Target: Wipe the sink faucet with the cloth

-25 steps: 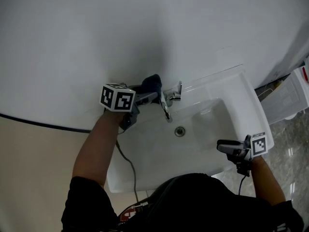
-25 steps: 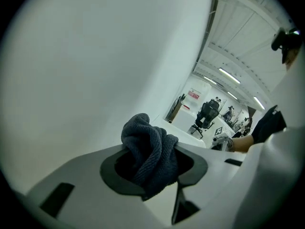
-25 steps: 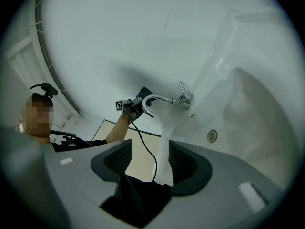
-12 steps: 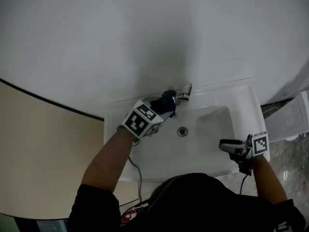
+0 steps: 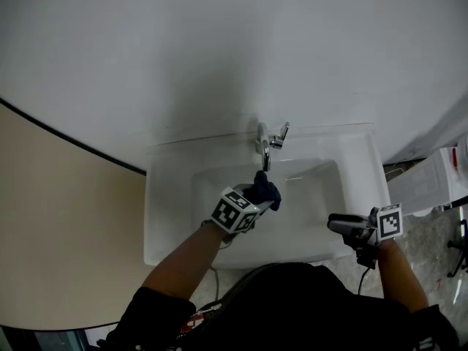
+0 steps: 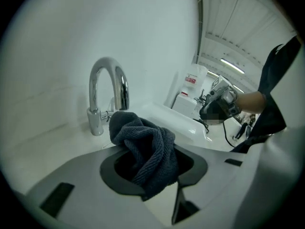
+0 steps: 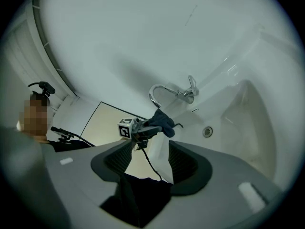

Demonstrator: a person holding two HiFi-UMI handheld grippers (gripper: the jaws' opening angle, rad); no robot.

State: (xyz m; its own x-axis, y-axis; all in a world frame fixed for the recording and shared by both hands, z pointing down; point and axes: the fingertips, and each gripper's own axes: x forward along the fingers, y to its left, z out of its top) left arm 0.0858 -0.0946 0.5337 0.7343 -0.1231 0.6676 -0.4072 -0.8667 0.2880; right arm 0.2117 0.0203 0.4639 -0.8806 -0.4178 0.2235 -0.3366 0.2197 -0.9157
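The left gripper (image 5: 257,199) clamps a bunched, ribbed dark-blue cloth (image 6: 145,144) (terry-like weave) below the arched chrome faucet (image 6: 108,66); the right gripper (image 7: 148,159) gapes empty beside the glossy white sink (image 5: 168,203).

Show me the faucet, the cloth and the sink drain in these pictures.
faucet (image 6: 94,99), left gripper view, on its upright pipe.
cloth (image 6: 147,147), left gripper view, on the bunched middle.
drain (image 7: 207,131), right gripper view, on its centre.
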